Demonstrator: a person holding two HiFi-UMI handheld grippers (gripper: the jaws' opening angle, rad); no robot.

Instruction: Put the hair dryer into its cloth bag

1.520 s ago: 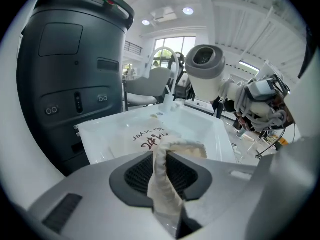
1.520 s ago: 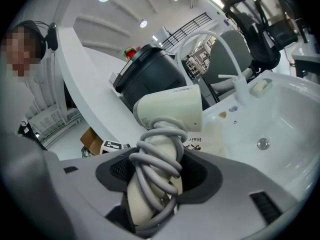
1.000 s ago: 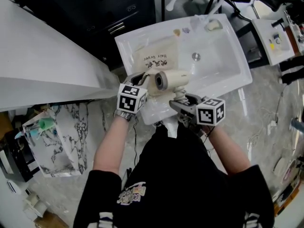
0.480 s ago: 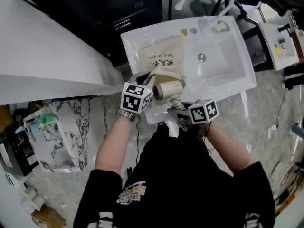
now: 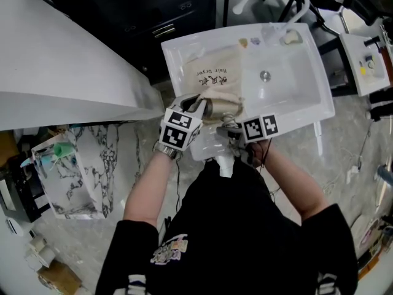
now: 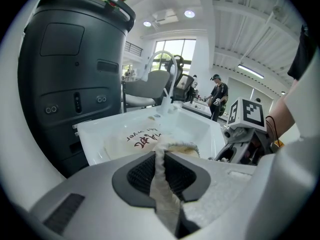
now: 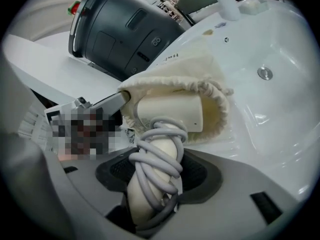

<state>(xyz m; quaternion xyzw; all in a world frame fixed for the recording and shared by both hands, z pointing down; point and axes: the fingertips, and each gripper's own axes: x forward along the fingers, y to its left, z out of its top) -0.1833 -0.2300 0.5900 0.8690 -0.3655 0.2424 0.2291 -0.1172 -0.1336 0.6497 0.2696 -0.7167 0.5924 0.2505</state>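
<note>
Head view looks steeply down; both close gripper views share the sink (image 5: 295,85).

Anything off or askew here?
Nothing spilled or damaged. Only oddity: the cloth bag lies in a white sink. The hair dryer is partway into the bag mouth, cord wound round its handle; left gripper pinches the bag rim, right gripper holds the handle.

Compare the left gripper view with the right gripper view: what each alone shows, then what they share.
Left only: the left gripper clamped on the rim of the cream cloth bag. Right only: the right gripper gripping the cord-wrapped handle of the cream hair dryer, its barrel partly inside the bag's mouth; the metal drain. Both: the white sink, the printed bag, the dark grey drum-shaped machine.
</note>
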